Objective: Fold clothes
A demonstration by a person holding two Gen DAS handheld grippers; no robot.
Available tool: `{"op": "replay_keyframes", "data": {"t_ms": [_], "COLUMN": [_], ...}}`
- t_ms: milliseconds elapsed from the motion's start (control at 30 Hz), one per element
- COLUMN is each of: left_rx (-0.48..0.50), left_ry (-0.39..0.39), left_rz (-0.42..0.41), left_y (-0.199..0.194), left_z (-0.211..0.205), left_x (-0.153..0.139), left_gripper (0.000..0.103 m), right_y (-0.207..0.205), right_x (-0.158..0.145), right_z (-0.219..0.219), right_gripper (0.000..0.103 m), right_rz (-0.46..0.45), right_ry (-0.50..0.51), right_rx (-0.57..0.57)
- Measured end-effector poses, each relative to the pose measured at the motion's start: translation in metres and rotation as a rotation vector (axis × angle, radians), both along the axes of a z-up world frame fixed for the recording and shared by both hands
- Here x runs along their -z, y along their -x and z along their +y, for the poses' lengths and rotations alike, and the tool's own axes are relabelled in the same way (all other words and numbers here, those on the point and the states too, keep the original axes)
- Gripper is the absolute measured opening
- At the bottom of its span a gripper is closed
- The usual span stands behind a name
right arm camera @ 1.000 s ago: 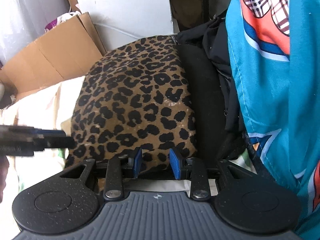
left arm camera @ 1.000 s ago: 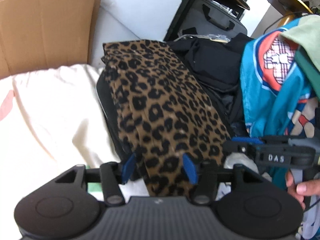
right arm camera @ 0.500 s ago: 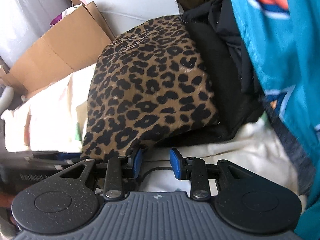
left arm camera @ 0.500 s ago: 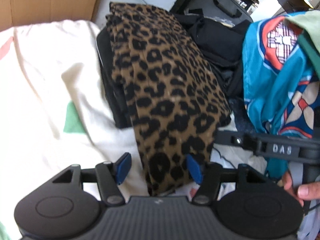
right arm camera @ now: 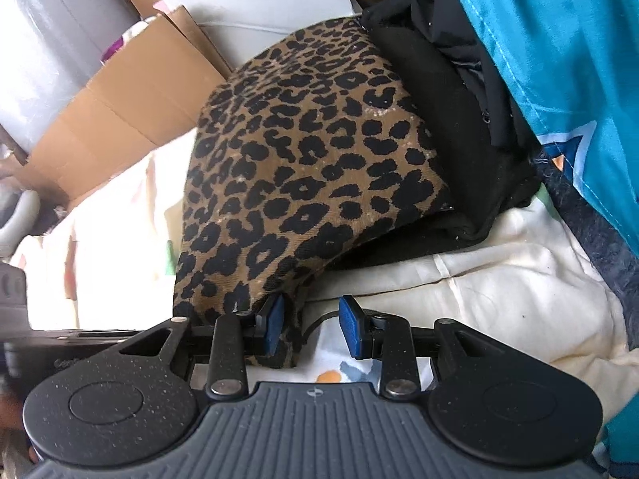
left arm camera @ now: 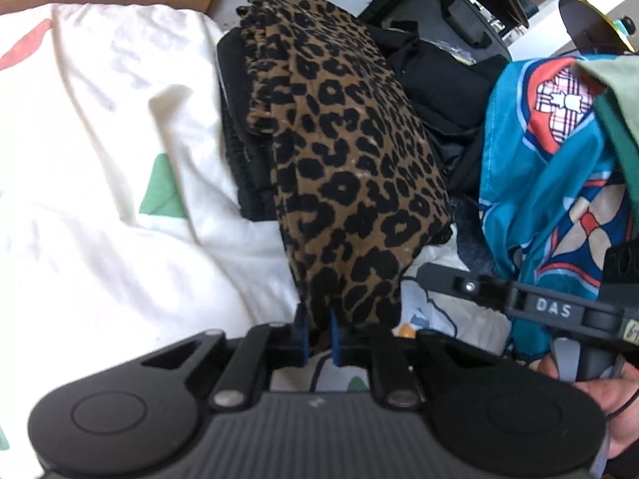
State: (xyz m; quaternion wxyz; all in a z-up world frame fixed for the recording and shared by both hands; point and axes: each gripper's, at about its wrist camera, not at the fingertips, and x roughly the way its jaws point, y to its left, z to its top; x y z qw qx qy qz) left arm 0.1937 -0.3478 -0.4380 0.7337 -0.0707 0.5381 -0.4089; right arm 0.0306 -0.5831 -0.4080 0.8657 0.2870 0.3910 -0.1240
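Note:
A leopard-print garment [left arm camera: 347, 159] lies draped over a folded black pile [left arm camera: 243, 167] on the bed, and its near end hangs down toward me. My left gripper [left arm camera: 318, 337] is closing, its blue pads pinching the hanging lower edge of the leopard cloth. In the right wrist view the same leopard-print garment [right arm camera: 299, 151] droops at the left. My right gripper [right arm camera: 313, 327] stands open there: the cloth's corner lies against its left pad [right arm camera: 273, 325], and the right pad [right arm camera: 353, 327] is clear of it.
A white printed bedsheet [left arm camera: 100, 159] covers the bed. A teal patterned garment [left arm camera: 539, 159] hangs at the right, beside loose black clothes [right arm camera: 439, 92]. A cardboard box [right arm camera: 120, 111] stands behind at the left, a black bag [left arm camera: 451, 4] at the back.
The left gripper's pads, spread wide either side of the leopard cloth's end, have come together on its lower edge. Both grippers have sunk lower toward the bed; the right jaws keep their gap.

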Motion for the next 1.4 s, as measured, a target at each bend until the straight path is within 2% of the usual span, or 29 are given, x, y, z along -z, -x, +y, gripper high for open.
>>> {"op": "replay_keyframes", "data": {"t_ms": [200,400,600,633,767,833,967,1033,1200,1267,1300,1400], "left_rx": [0.017,0.031,0.036,0.036,0.04,0.04,0.037,0.03,0.014,0.004,0.0,-0.013], "left_ry": [-0.006,-0.02,-0.046,-0.053,-0.078,-0.087,-0.108,-0.117,-0.148,-0.166,-0.173,-0.186], "left_rz": [-0.009,-0.006,0.005,0.007,0.006,0.003,-0.006,-0.015,-0.038,-0.047,-0.049,-0.069], "left_y": [0.002,-0.001,-0.001,0.0,0.003,0.004,0.004,0.003,0.0,-0.001,-0.001,-0.002], "left_z": [0.0,-0.004,-0.004,-0.004,-0.001,0.0,0.005,0.006,0.01,0.012,0.013,0.018], "left_x": [-0.004,-0.004,-0.006,-0.006,-0.011,-0.015,-0.029,-0.04,-0.072,-0.086,-0.093,-0.115], "left_gripper": [0.008,0.008,0.01,0.016,0.028,0.039,0.044,0.053,0.065,0.066,0.068,0.084], "right_y": [-0.004,-0.018,-0.018,-0.017,-0.011,-0.007,-0.001,0.002,0.003,0.002,0.002,0.001], "right_x": [-0.006,0.011,0.021,0.021,0.02,0.013,-0.002,-0.012,-0.042,-0.056,-0.063,-0.083], "right_z": [0.0,-0.007,-0.001,0.0,0.002,0.003,0.007,0.008,0.013,0.013,0.014,0.013], "right_gripper": [0.038,0.038,0.038,0.038,0.038,0.038,0.038,0.038,0.039,0.05,0.06,0.072], "right_rz": [-0.051,0.02,0.084,0.092,0.122,0.121,0.114,0.107,0.099,0.1,0.098,0.099], "right_ry": [-0.033,-0.025,-0.005,-0.002,0.002,0.007,0.013,0.009,-0.004,0.003,0.01,0.027], "right_rx": [-0.001,0.069,0.026,0.021,0.01,0.011,0.018,0.028,0.05,0.069,0.081,0.107]}}
